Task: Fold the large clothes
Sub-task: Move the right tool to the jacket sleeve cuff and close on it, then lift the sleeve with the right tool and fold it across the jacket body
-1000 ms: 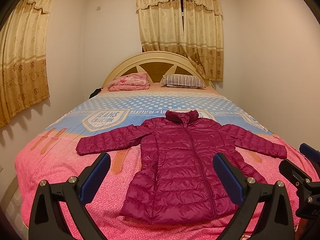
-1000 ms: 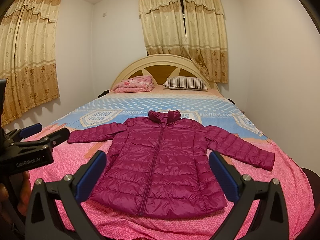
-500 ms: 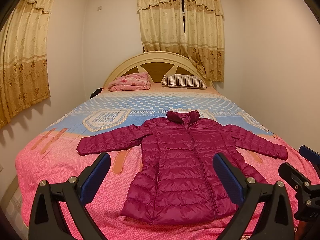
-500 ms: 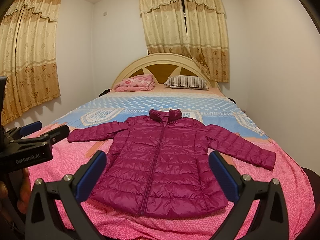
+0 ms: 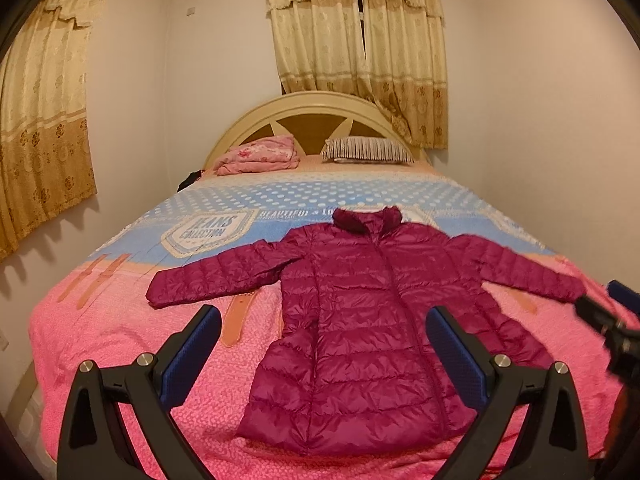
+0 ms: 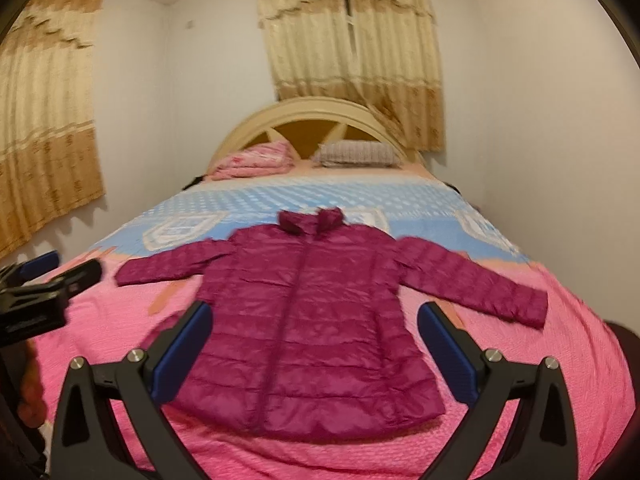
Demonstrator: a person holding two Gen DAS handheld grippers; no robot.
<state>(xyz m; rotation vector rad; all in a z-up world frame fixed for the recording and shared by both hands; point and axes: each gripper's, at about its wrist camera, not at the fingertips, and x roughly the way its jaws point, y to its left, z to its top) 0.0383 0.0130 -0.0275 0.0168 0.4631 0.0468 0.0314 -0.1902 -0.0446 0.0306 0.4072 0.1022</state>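
The magenta jacket (image 5: 372,320) lies flat on the bed (image 5: 120,332) just ahead of the left gripper (image 5: 322,354) and right gripper (image 6: 314,352) — both spread wide, gripping nothing, seemingly clear of it.

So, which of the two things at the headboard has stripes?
The striped pillow, lying on the right; the pink folded bedding left of it is floral instead.

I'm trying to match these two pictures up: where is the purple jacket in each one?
Left wrist view: jacket lies right of centre, spread flat on the bed.
Right wrist view: jacket lies at centre, a bit blurred.
Shared landmark: the striped pillow by the headboard.
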